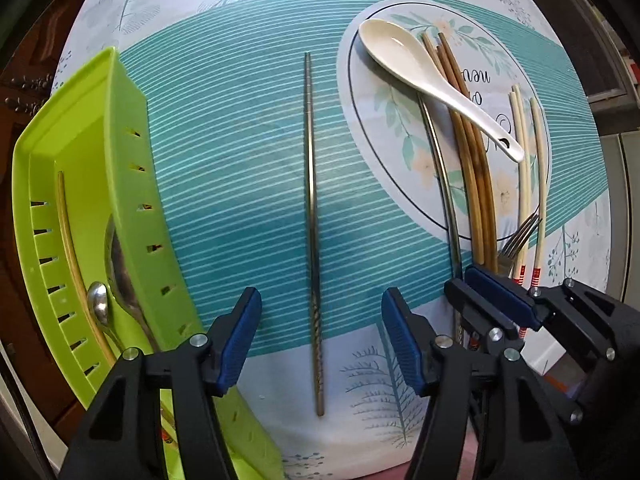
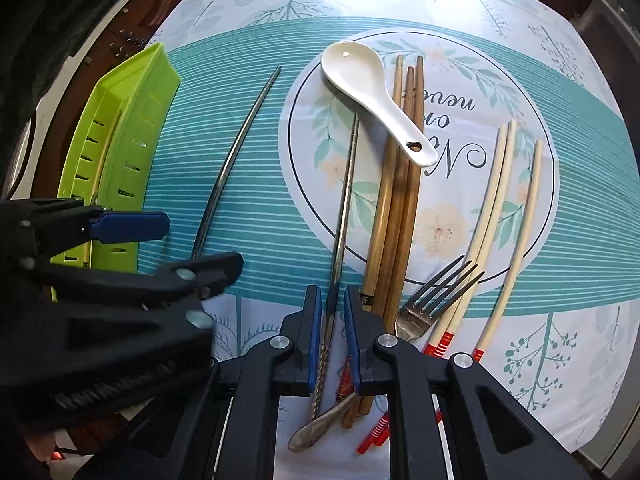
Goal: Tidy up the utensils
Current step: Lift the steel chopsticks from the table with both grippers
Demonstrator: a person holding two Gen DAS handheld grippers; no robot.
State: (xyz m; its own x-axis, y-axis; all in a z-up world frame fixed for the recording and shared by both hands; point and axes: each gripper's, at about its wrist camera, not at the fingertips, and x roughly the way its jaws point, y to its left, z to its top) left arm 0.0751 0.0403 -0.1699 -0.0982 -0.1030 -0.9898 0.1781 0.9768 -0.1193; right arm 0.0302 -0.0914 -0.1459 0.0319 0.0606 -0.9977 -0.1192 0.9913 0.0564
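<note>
The green basket (image 1: pixel 120 184) sits at the left edge of the table (image 1: pixel 224 152), cut off at the bottom of the left wrist view, and only parts of the metal spoons (image 1: pixel 116 268) and a yellowish chopstick (image 1: pixel 70 240) inside it show past its slotted wall. The right gripper's body hides the lower ends of the wooden chopsticks (image 2: pixel 394 208) and part of the fork (image 2: pixel 432 300); red-striped ends of the pale chopsticks (image 2: pixel 492 208) are partly covered too. A loose steel chopstick (image 1: pixel 312 216) lies flat on the tablecloth, its long axis running away from the camera, thin tip toward the far edge and twisted end near. It rests between the spread fingers of the left gripper (image 1: pixel 320 336), touching neither blue pad. A second steel chopstick (image 2: pixel 344 216) points the same way, its tip close under the white ceramic spoon (image 2: pixel 368 92), which lies across the wooden chopsticks. The right gripper (image 2: pixel 332 332) stands nearly closed around this chopstick's twisted end, a slim gap showing on each side, so its pads are not pressing it.
</note>
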